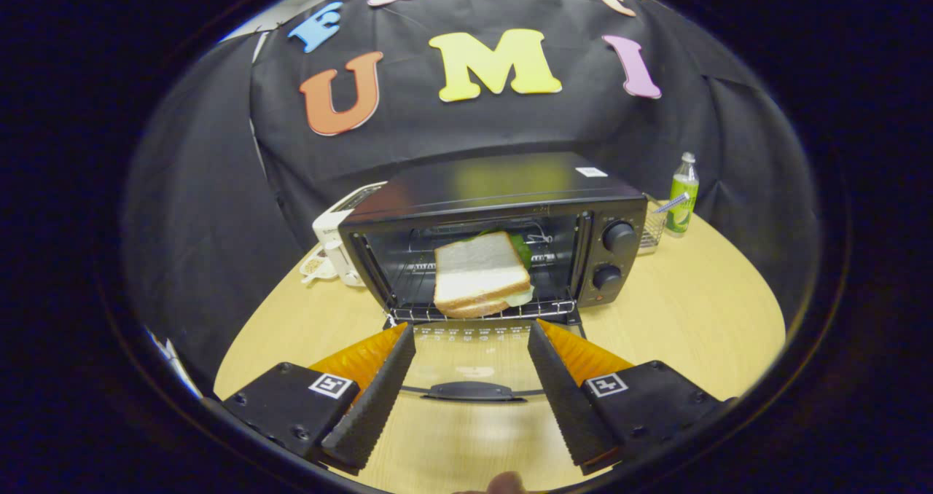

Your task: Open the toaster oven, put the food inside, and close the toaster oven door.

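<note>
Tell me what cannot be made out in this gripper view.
- Sandwich filling: bread hides all but a green edge.
- White appliance: mostly behind the toaster oven.
- Wire basket contents: oven blocks it.
- Bottle label, oven knobs: too small.
- Gripper: open above the lowered door.

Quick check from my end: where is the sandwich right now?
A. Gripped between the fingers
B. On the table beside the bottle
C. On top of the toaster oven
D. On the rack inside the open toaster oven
D: the sandwich lies on the wire rack inside the toaster oven, whose door is folded down, and the gripper is open and holds nothing, with the door handle seen between its fingers.
</note>
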